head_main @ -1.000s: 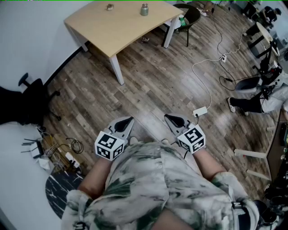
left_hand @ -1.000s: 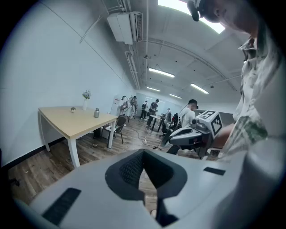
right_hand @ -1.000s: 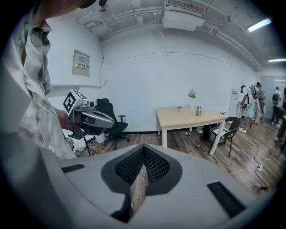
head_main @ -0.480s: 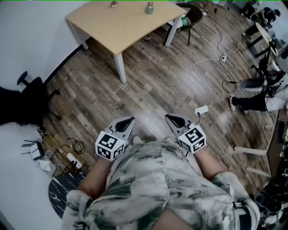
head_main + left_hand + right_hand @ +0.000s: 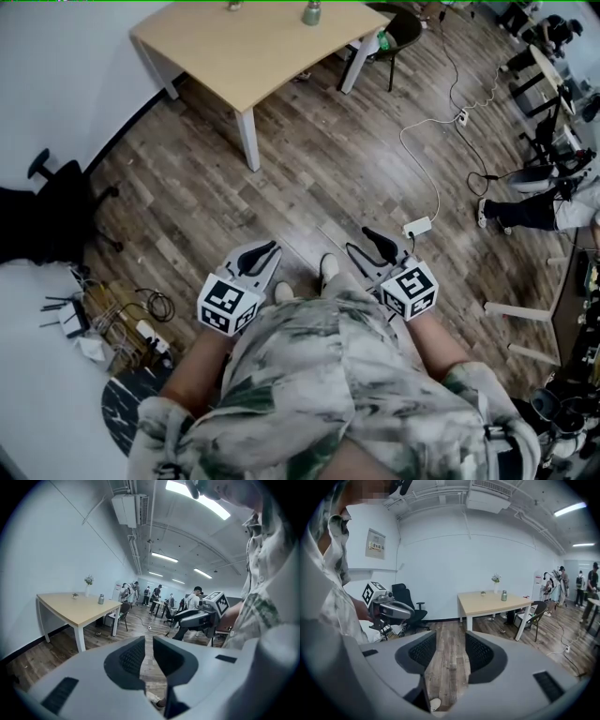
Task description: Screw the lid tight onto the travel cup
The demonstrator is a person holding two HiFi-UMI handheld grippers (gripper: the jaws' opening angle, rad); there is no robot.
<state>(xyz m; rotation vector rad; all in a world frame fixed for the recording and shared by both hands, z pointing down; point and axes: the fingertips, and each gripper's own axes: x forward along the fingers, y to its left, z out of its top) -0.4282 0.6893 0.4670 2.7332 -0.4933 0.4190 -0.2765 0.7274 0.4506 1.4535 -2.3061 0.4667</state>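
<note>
nothing of the task itself is done yet. the travel cup [image 5: 311,13], a small grey-green metal cup, stands on the light wooden table [image 5: 234,66] at the far side of the room, well apart from the person and from both grippers. a smaller object [image 5: 233,5] sits on the same table, apart from the cup. it may be the lid, but it is too small in every view to say for sure. the cup's top looks uncovered or only loosely capped; at this range that can't be told either.

the left gripper [image 5: 265,251] is held low in front of the person's body, pointing out over the plank floor [image 5: 309,178]. its jaws are drawn almost together, only a thin slit between the pads, and nothing is in them. the right gripper [image 5: 361,242] is held beside it at about the same height. its jaws have just been opening and now stand moderately apart, with only floor showing between them.

so all the work is still ahead: get within reach of the table, steady the cup with one gripper, take up the lid with the other, seat it square on the rim and turn it until it is tight. the left jaws will have to open before they can take hold of anything.
</note>
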